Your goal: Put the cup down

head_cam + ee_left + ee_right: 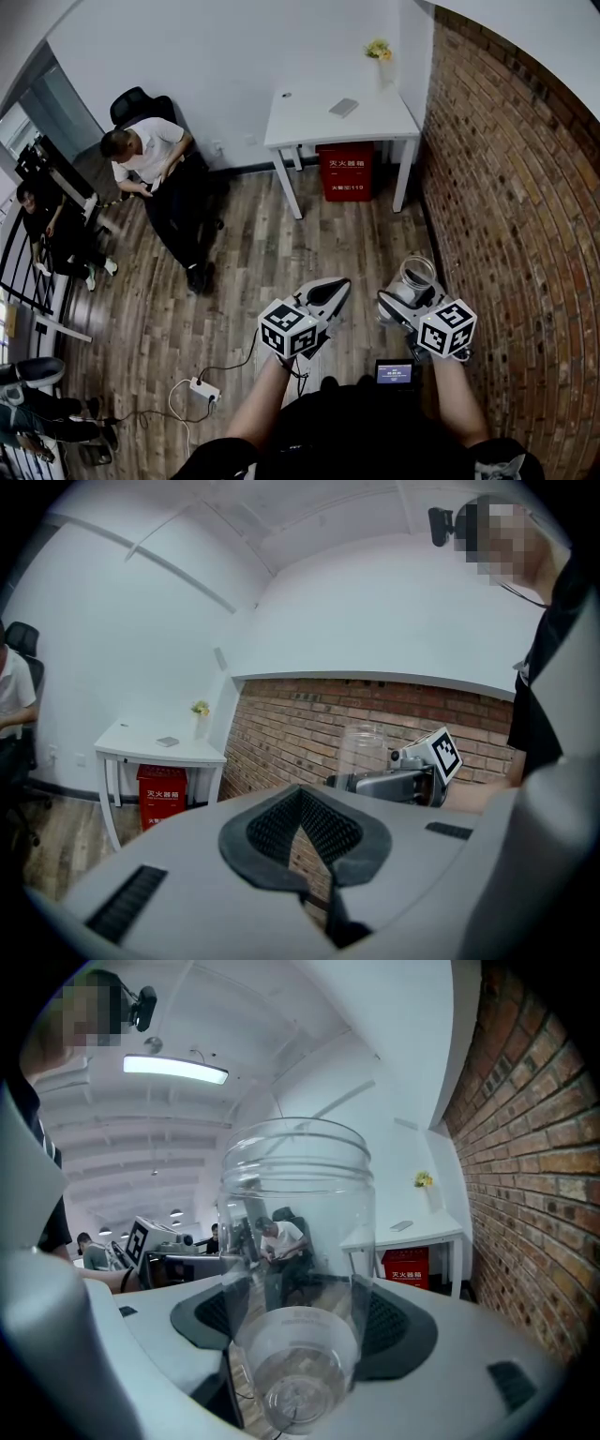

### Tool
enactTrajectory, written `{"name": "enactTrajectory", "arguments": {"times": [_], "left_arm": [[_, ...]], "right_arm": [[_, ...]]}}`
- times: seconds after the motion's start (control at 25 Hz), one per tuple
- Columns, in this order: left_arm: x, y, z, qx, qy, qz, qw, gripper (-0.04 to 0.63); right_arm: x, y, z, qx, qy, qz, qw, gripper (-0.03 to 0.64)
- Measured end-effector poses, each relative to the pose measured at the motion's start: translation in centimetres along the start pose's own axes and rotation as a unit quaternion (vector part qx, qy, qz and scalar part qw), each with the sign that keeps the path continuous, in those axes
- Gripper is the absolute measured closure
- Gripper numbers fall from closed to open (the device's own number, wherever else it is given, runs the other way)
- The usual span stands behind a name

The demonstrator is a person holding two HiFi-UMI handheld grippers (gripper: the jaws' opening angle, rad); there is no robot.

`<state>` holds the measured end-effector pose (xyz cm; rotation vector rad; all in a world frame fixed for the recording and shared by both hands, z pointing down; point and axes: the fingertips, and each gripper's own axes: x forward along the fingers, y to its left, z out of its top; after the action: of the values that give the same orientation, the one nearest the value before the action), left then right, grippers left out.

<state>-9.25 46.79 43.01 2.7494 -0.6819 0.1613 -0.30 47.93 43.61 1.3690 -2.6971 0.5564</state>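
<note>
Clamped upright between the widely spread jaws of the right gripper (410,298), lower right of head view: tall clear plastic cup (296,1241) with ridged rim. Left gripper (302,829), lower centre: jaws fully closed, nothing between. Below both: brown wooden floor (244,253).

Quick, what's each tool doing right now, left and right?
Left tool: closed, empty.
Right tool: closed on the clear cup.
</note>
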Motion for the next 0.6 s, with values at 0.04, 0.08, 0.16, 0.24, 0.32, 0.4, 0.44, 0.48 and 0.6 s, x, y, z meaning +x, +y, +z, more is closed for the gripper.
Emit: {"name": "enactTrajectory", "arguments": {"times": [0.04, 0.08, 0.16, 0.24, 0.32, 0.4, 0.44, 0.48, 0.6], "left_arm": [[0.1, 0.0, 0.0, -0.001, 0.000, 0.000, 1.0000, 0.588], [0.3, -0.1, -0.1, -0.002, 0.000, 0.000, 1.0000, 0.588], [0.6, -0.2, -0.1, -0.003, 0.000, 0.000, 1.0000, 0.588], [1.1, -0.2, 0.0, -0.002, 0.001, 0.000, 1.0000, 0.588], [1.6, -0.2, 0.0, -0.001, 0.002, 0.001, 1.0000, 0.588], [2.1, -0.1, 0.2, -0.004, 0.001, 0.003, 1.0000, 0.588], [2.3, -0.1, 0.3, -0.007, 0.000, 0.005, 1.0000, 0.588], [2.6, 0.0, 0.4, -0.009, -0.002, 0.007, 0.9999, 0.588], [3.5, 0.2, 0.8, -0.010, -0.004, 0.016, 0.9998, 0.588]], "right_arm": [[0.0, -0.1, -0.1, 0.001, 0.000, 0.000, 1.000, 0.262], [-0.1, -0.3, -0.2, 0.001, 0.001, -0.001, 1.000, 0.262], [-0.3, -0.6, -0.2, 0.003, 0.001, -0.001, 1.000, 0.262], [-0.4, -1.1, -0.1, 0.004, 0.000, -0.002, 1.000, 0.262], [-0.5, -1.7, 0.0, 0.005, -0.002, -0.002, 1.000, 0.262], [-0.7, -2.2, 0.0, 0.006, -0.001, -0.003, 1.000, 0.262], [-0.8, -2.6, 0.0, 0.006, 0.000, -0.004, 1.000, 0.262], [-0.9, -3.0, -0.1, 0.005, 0.001, -0.004, 1.000, 0.262], [-1.2, -4.3, -0.3, 0.008, 0.001, -0.003, 1.000, 0.262]]}}
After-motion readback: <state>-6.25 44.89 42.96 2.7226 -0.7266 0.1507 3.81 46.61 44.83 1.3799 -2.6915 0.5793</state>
